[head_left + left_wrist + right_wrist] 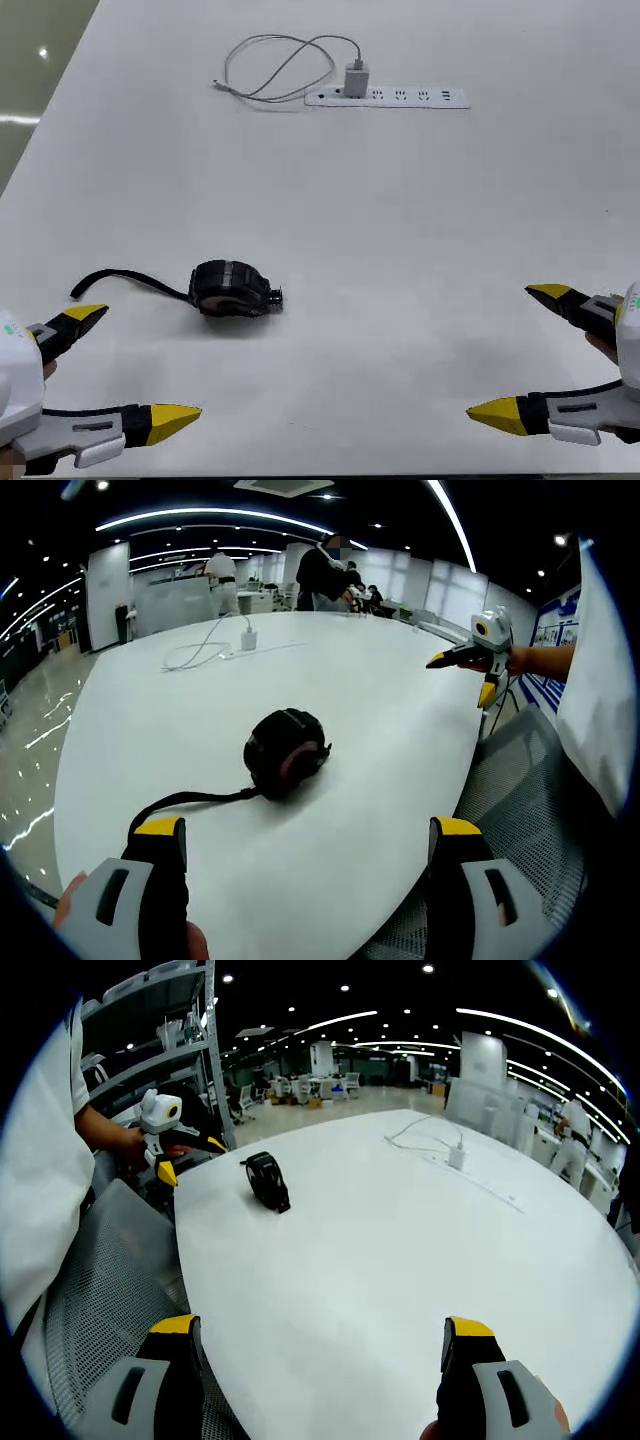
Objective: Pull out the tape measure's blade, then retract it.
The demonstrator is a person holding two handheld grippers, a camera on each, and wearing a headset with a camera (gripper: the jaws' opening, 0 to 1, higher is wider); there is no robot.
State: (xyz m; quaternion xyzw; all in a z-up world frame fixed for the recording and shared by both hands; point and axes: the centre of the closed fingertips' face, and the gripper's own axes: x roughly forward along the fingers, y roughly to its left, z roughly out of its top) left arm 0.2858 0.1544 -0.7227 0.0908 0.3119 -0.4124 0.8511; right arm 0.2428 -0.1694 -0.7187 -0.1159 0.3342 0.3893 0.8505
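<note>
White table [400, 220], tape measure [230, 289] — left hand-held gripper [142, 361], right hand-held gripper [505, 351] agape

- The left gripper [148, 360], a white and grey plastic tool with black jaws and yellow tips, is at about 8 o'clock in the head view. Its jaws stand wide apart.
- The right gripper [500, 351], of the same make, is at about 4 o'clock, and its jaws are also spread wide.
- The left tips point toward 3 o'clock, the right tips toward 9 o'clock.
- In the left gripper view, a bare right hand [522, 660] grasps the right gripper at 2 o'clock.
- In the right gripper view, the left hand [125, 1140] grasps the left gripper at 10 o'clock.
</note>
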